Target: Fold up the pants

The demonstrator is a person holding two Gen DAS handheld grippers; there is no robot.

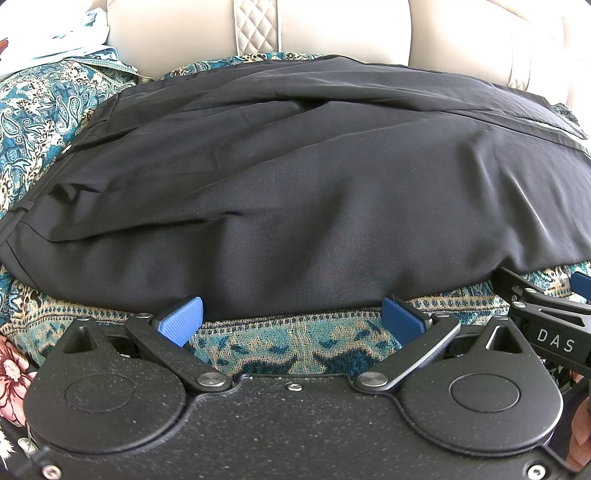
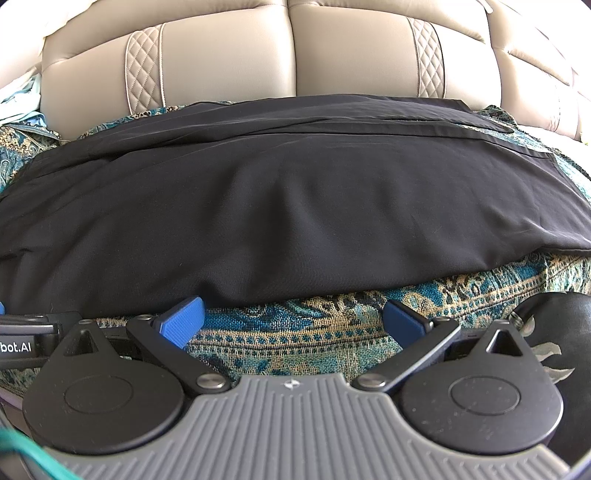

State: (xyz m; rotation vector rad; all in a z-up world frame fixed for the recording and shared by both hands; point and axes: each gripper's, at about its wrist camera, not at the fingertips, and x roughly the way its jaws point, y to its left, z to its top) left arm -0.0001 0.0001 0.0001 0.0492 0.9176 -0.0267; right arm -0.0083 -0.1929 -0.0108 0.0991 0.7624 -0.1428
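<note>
Pants (image 1: pixel 295 184), black, spread flat across teal paisley throw (image 1: pixel 295 343) on sofa seat. Nearest: left gripper (image 1: pixel 291 323) and right gripper (image 2: pixel 293 321), side by side, both released, blue pads (image 2: pixel 181 321) wide apart, poised just short of near hem, nothing grasped. Beyond: dark cloth folded lengthwise, waistband toward left, leg cuffs toward right. Farthest: beige leather backrest (image 2: pixel 229 55) with quilted stripes; pale clothing (image 1: pixel 74 33) heaped at far left.

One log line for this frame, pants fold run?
pants: lying on patterned cover | left hand-held gripper: open, at near edge | right hand-held gripper: open, at near edge
</note>
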